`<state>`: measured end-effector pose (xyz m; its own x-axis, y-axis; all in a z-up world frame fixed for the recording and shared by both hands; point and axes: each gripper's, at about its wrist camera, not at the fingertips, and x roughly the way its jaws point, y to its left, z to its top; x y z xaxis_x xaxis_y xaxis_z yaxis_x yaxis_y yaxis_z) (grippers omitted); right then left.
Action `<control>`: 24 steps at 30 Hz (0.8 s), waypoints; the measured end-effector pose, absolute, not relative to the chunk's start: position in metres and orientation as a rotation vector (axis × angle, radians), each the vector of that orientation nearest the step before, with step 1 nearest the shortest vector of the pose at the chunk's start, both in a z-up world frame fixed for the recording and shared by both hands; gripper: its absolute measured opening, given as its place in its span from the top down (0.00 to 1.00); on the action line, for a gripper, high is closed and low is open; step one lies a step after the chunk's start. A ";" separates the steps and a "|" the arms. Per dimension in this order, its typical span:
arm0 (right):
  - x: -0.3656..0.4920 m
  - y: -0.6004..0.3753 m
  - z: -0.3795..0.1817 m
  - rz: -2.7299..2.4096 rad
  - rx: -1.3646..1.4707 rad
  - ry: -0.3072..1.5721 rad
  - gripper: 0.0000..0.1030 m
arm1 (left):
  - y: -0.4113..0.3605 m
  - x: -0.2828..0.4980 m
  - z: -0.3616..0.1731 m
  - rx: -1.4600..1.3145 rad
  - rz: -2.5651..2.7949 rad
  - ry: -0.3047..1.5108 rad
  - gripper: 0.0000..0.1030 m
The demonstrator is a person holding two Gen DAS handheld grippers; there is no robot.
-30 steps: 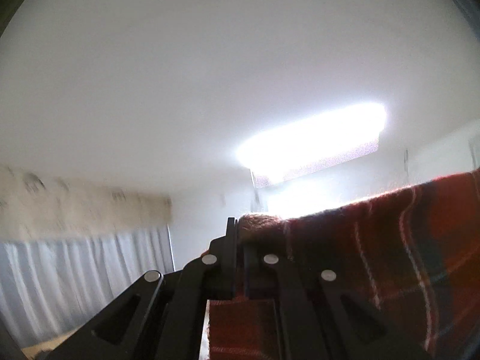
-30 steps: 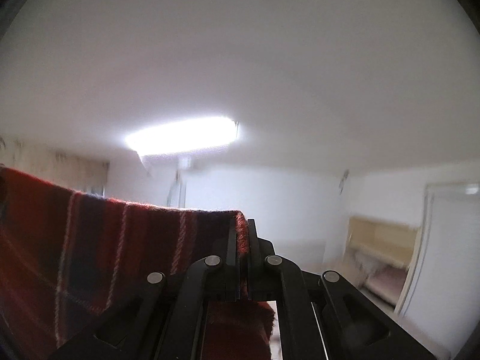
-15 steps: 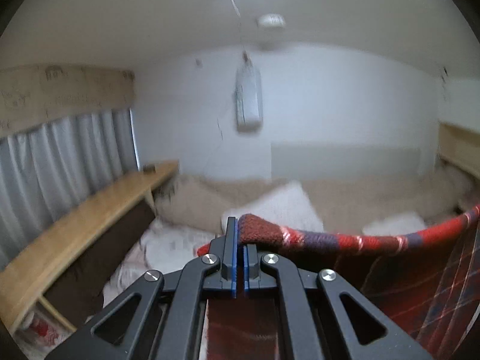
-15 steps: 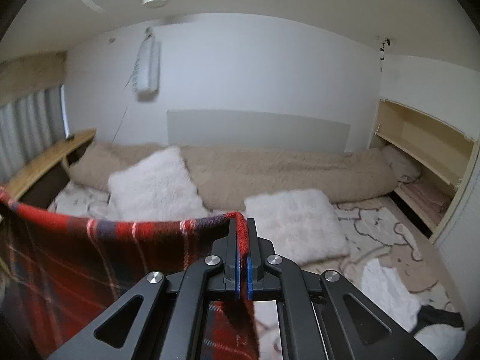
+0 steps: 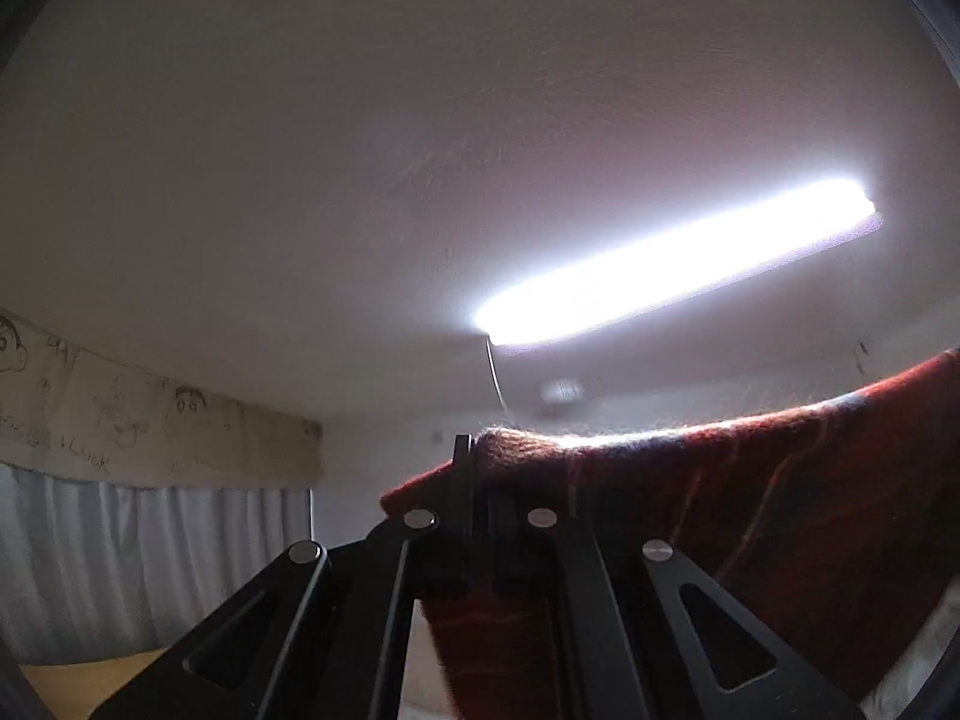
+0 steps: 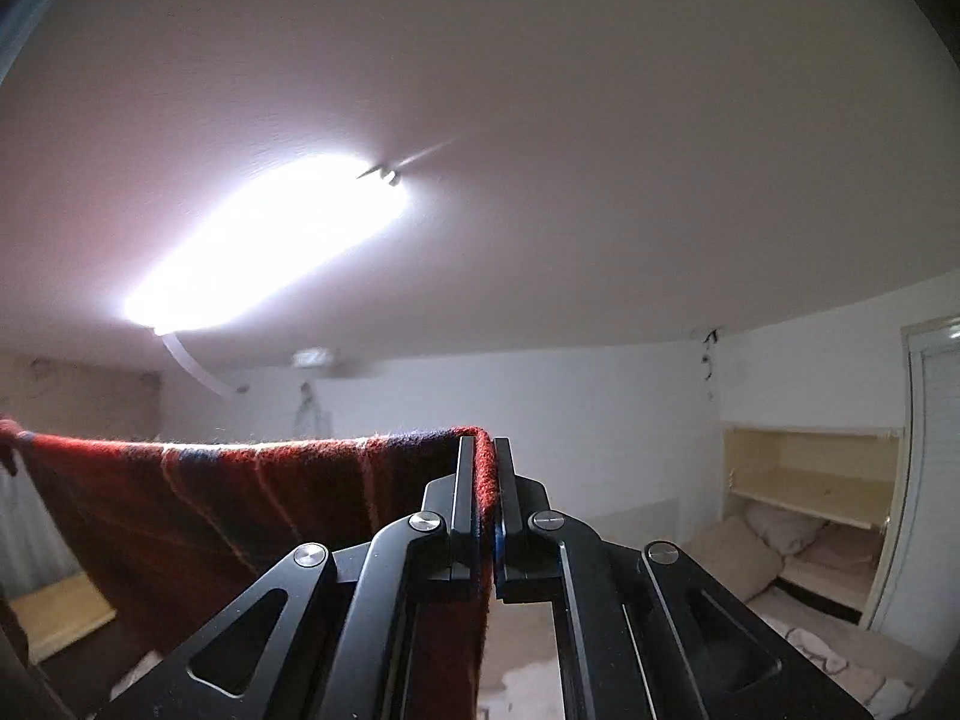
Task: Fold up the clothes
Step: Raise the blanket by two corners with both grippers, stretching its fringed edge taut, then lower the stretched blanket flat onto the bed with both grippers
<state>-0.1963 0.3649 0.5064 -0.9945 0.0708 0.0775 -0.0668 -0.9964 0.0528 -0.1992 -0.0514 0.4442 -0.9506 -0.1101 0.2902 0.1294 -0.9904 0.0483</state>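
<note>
Overhead: both cameras tilt up, so most of each view is plain white ceiling (image 5: 420, 150) with one long glowing strip light (image 5: 678, 264).
Garment: a red woollen plaid cloth with dark blue and pale stripes (image 6: 252, 516) is held up in the air, its top edge stretched between the two tools and the rest hanging down below them.
Left gripper: the black two-finger left gripper (image 5: 477, 480) has its jaws pressed together on one top corner of the cloth; a fuzzy bunch of fabric bulges over the fingertips, and the top edge runs off to the right edge of that view.
Right gripper: the black two-finger right gripper (image 6: 486, 480) is likewise clamped tight on the opposite top corner; a narrow fold of red weave is squeezed between the blue-lined pads, and the edge runs away to the left of that view.
Cloth edge: nearly level and fairly taut in the right wrist view, sloping upward to the right in the left wrist view.
Left side of room: pale grey pleated curtains (image 5: 150, 564) hang under a beige band with doodled faces (image 5: 150, 426).
Right side of room: a light wooden wall niche (image 6: 810, 474) holds beige cushions (image 6: 774, 531), beside a white door (image 6: 936, 468).
Low down: patches of pale bedding (image 6: 810, 648) show at the bottom right of the right wrist view, too dim to make out further.
</note>
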 end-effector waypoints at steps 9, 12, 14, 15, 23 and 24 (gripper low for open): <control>-0.086 0.367 0.253 3.305 -0.355 0.066 0.97 | -0.101 -0.077 0.186 0.090 -3.106 -0.124 0.97; -0.066 0.356 0.143 3.271 -0.605 0.047 0.97 | -0.094 -0.063 0.090 0.301 -3.095 -0.179 0.97; -0.066 0.350 0.071 3.218 -0.803 0.077 0.97 | -0.086 -0.060 0.024 0.476 -3.078 -0.193 0.97; -0.066 0.349 0.041 3.189 -0.891 0.089 0.97 | -0.081 -0.058 -0.008 0.562 -3.066 -0.197 0.97; -0.048 0.334 -0.113 2.964 -1.302 -0.022 0.97 | -0.050 -0.017 -0.147 0.969 -2.958 -0.360 0.97; -0.043 0.333 -0.124 2.946 -1.340 -0.039 0.97 | -0.047 -0.013 -0.153 1.001 -2.946 -0.387 0.97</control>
